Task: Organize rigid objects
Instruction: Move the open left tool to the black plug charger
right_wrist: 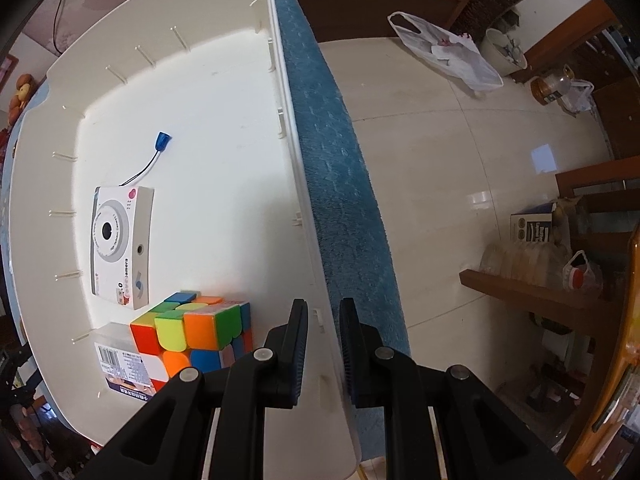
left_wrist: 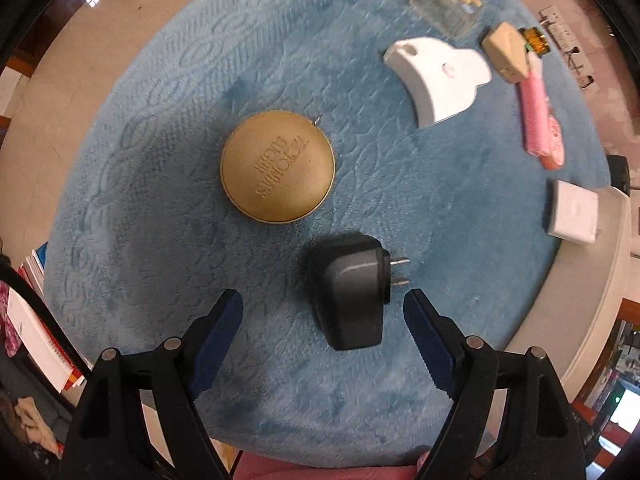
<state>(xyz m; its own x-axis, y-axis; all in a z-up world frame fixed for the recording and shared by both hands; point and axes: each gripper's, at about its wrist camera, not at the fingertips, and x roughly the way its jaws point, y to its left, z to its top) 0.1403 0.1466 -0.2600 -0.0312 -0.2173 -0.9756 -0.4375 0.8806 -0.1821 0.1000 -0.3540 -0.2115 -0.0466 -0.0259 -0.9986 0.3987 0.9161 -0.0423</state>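
On the blue plush mat (left_wrist: 160, 160) a black power adapter (left_wrist: 352, 292) lies with its prongs to the right. My left gripper (left_wrist: 323, 298) hangs open just above it, one blue finger on each side, neither touching it. A round gold case (left_wrist: 278, 166) lies to the upper left. A white bin (right_wrist: 224, 100) holds a white toy camera (right_wrist: 122, 246), a colour cube (right_wrist: 196, 332) and a small barcoded box (right_wrist: 120, 364). My right gripper (right_wrist: 324, 312) points down, shut on the bin's right wall.
Far right on the mat lie a white curved plastic piece (left_wrist: 438, 76), a beige plug (left_wrist: 504, 52), a pink item (left_wrist: 538, 120), a white square block (left_wrist: 574, 212) and a clear packet (left_wrist: 444, 2). The mat's edge (right_wrist: 340, 180) drops to a tiled floor.
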